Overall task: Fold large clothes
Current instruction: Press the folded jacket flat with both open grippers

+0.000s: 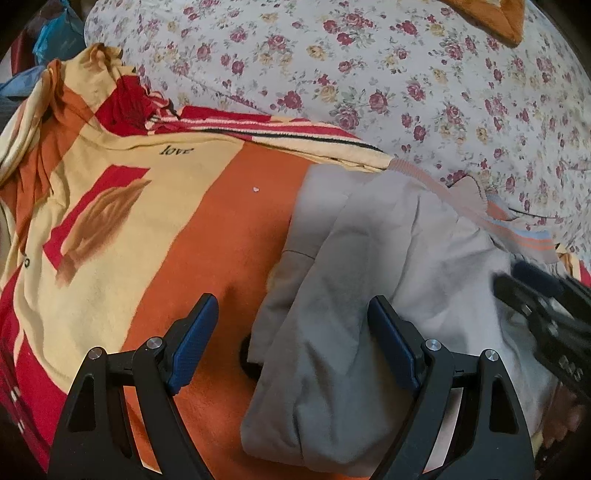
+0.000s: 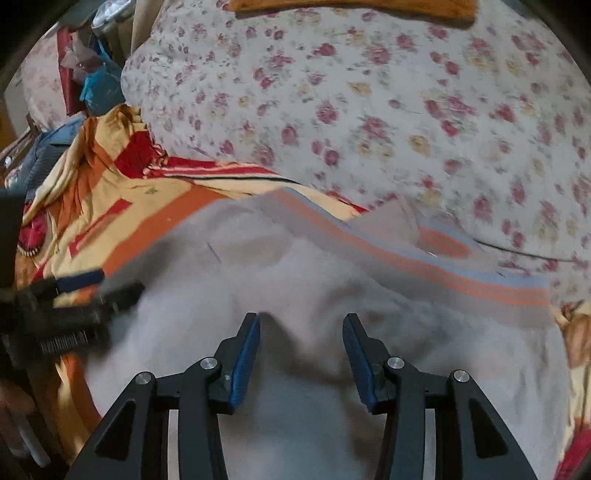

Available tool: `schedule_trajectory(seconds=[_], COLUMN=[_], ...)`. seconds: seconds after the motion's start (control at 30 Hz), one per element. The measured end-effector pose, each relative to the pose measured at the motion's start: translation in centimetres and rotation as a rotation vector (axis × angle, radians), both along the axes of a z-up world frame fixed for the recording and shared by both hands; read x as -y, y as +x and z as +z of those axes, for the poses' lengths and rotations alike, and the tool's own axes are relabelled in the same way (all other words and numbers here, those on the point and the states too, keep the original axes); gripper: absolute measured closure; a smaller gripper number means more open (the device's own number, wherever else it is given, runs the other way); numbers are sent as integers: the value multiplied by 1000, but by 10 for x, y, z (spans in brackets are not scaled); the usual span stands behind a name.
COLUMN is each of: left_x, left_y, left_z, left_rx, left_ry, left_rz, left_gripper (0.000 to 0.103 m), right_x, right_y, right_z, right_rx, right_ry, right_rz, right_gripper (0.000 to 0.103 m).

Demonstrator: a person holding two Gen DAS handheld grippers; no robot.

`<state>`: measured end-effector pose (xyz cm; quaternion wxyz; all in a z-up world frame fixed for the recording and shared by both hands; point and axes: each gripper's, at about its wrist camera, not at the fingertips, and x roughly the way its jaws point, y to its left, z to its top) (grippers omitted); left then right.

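Bed covered by an orange, yellow and red patterned blanket (image 1: pixel 155 229), with "love" printed on it; a white rose-print quilt (image 1: pixel 369 74) is heaped beyond it from 11 to 2 o'clock in both wrist views, and an orange cloth (image 1: pixel 506 18) lies on the quilt at the top edge. Grey garment (image 1: pixel 369 277) lies on the blanket, partly folded, layers overlapping; its ribbed hem (image 2: pixel 424 258) with orange and blue stripes runs across the far side, touching the quilt edge. Left wrist view: garment fills the 3 to 6 o'clock region, bare blanket from 7 to 11. Left claw (image 1: pixel 291 328) is spread wide, nothing between its blue pads (image 1: pixel 192 347); the right-hand pad sits over the grey fabric, the left-hand pad over bare orange blanket, contact can't be confirmed. Right claw (image 2: pixel 301 350) is also spread, somewhat narrower, directly above the middle of the garment with a fabric ridge rising between the pads; not gripping it. Each claw shows in the other's view: right one blurred at 3 o'clock in the left view, left one blurred at 9 o'clock in the right view, at the garment's left edge. Clutter of blue and red items (image 2: pixel 96 88) at 10 o'clock beyond the bed, too blurred to identify.
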<state>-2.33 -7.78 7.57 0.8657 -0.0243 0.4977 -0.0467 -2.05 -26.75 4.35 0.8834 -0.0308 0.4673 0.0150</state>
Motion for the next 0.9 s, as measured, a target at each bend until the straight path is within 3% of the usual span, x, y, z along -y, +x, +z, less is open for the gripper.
schedule_trajectory(seconds=[0.1, 0.2, 0.37, 0.47, 0.7, 0.9], left_x=[-1, -3, -9, -12, -10, -11], left_y=[1, 3, 11, 15, 13, 14], left_z=[-1, -3, -5, -6, -5, -5], left_rx=[-7, -17, -42, -55, -46, -46], left_ry=[5, 3, 3, -10, -5, -10], left_rz=[-1, -1, -3, 5, 4, 6], left_gripper=[19, 19, 19, 19, 19, 19], right_x=[-19, -30, -50, -53, -44, -37], right_y=[29, 61, 88, 89, 60, 48], right_z=[-12, -29, -51, -51, -18, -23], right_rx=[-36, -86, -100, -89, -34, -91], right_ry=[-34, 10, -19, -39, 60, 90], right_rz=[26, 29, 35, 42, 38, 15], right_gripper=[58, 58, 58, 58, 55, 54])
